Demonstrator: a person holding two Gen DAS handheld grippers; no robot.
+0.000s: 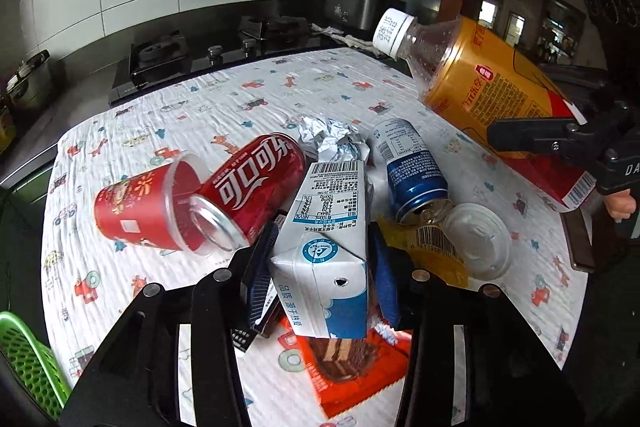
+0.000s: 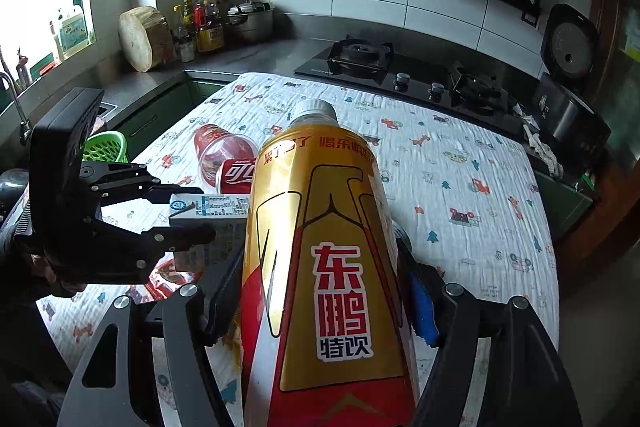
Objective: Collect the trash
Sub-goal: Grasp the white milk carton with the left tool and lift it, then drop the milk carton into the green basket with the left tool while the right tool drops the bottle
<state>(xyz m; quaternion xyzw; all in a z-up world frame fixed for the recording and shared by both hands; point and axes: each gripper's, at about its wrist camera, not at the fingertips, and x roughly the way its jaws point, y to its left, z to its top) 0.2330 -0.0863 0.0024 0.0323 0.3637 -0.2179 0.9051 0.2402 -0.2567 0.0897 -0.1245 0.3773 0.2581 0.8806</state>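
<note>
My left gripper (image 1: 320, 267) is shut on a white and blue milk carton (image 1: 324, 243) and holds it above the table; it also shows in the right wrist view (image 2: 208, 211). My right gripper (image 2: 320, 291) is shut on a yellow drink bottle (image 2: 320, 267) with a white cap, held in the air; the bottle shows in the left wrist view (image 1: 492, 87). On the patterned tablecloth (image 1: 240, 95) lie a red cola can (image 1: 248, 187), a red paper cup (image 1: 144, 211), a blue can (image 1: 412, 167), crumpled foil (image 1: 332, 139), a clear lid (image 1: 476, 239) and an orange snack wrapper (image 1: 344, 367).
A green basket stands at the table's left edge (image 1: 28, 359), also in the right wrist view (image 2: 106, 147). A gas hob (image 2: 400, 71) and a rice cooker (image 2: 568, 79) stand behind the table. Bottles and a pot (image 2: 250, 21) sit on the far counter.
</note>
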